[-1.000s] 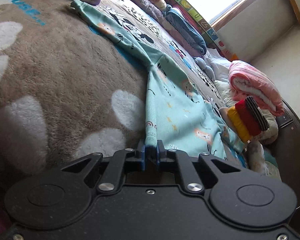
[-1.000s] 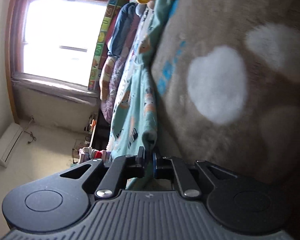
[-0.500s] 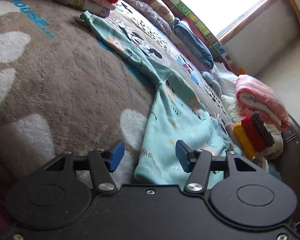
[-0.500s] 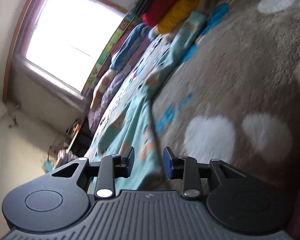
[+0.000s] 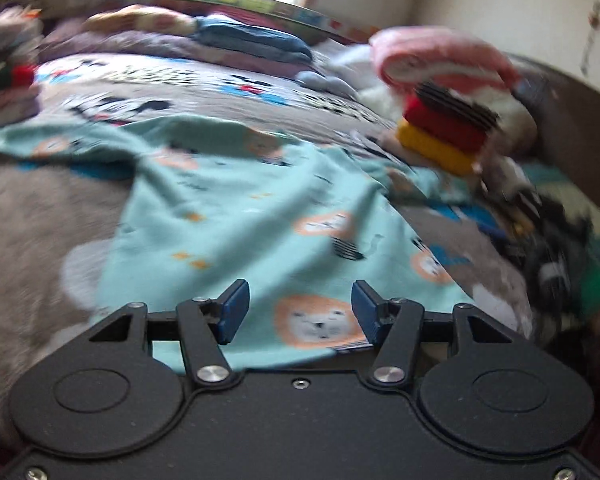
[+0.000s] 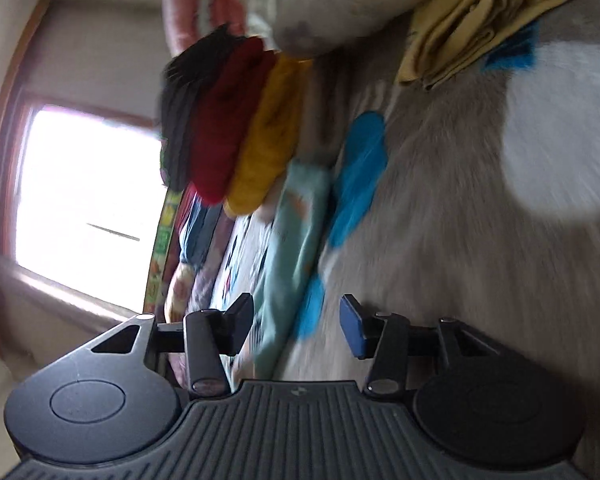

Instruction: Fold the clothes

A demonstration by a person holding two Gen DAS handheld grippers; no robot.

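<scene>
So the mint-green garment has been let go since a second back: both grippers were pinched shut on its hem then, and now it is left lying flat on the grey fleece blanket while both views are swung away, blurred with motion. The left gripper is seen with its blue pads spread about halfway, nothing pressed between them; its jaws have just been opening, and only the lion print is framed in the gap, the cloth lying underneath rather than being gripped. Same story for the right gripper: jaws just opened to a middling gap, nothing clamped, with the garment seen edge-on as a thin strip running straight ahead.

The relation that matters for the next fold, as far as can be judged: the garment's long axis is laid along the near edge of the bed, from the clothes pile at the left end to the stack of black, red and yellow knits at the right end. From the left gripper the wide body panel is directly below and ahead, so that hand is probably the nearer one for a fresh grab on the near hem. From the right gripper the cloth is lined up lengthwise, pointing at the knits, and only its narrow end is close. How far either pad is off the fabric can't be told through the blur.
</scene>
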